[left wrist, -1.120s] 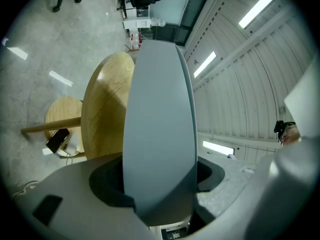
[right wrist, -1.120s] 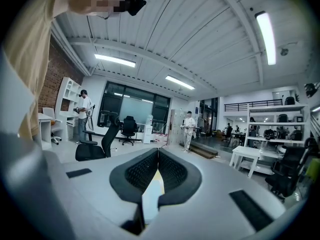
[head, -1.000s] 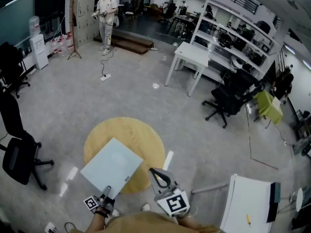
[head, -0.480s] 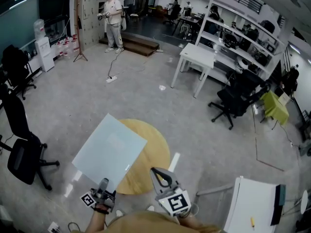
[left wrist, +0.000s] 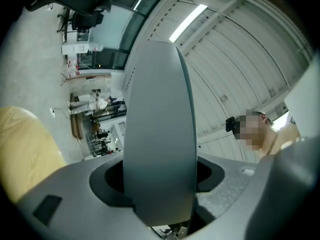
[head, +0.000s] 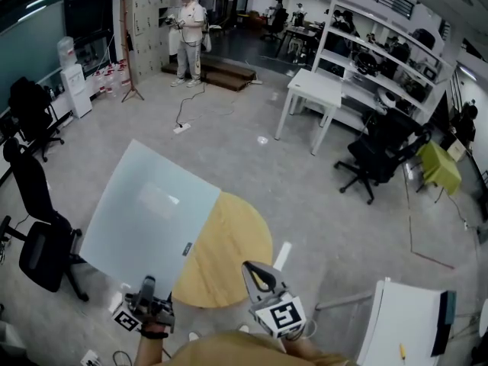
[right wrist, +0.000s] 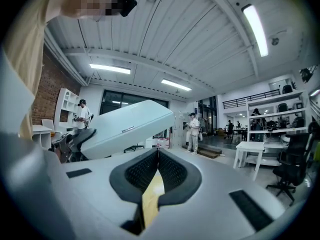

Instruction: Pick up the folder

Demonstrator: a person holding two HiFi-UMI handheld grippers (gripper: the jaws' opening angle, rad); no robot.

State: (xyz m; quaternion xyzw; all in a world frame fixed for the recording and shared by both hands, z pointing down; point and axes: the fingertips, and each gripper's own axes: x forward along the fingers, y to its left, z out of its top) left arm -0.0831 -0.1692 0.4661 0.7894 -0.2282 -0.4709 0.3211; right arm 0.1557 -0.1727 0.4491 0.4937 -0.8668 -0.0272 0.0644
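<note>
A pale blue-grey folder (head: 149, 208) hangs tilted in the air, above and to the left of the round wooden table (head: 232, 254). My left gripper (head: 146, 290) is shut on the folder's near corner. In the left gripper view the folder (left wrist: 157, 134) stands edge-on between the jaws of that gripper (left wrist: 159, 189), with the table (left wrist: 25, 149) at lower left. My right gripper (head: 256, 274) is shut and holds nothing, near the table's front edge. In the right gripper view its jaws (right wrist: 158, 151) meet, and the raised folder (right wrist: 127, 126) shows to the left.
A black office chair (head: 38, 235) stands left of the table. A white desk (head: 404, 326) is at lower right. Further back are a white table (head: 316, 90), a black chair (head: 377, 155) and shelving. A person (head: 189, 33) stands at the far end.
The folder has come up off the table and tilted steeply, carried upward by my left gripper. The right gripper has stayed where it was.
</note>
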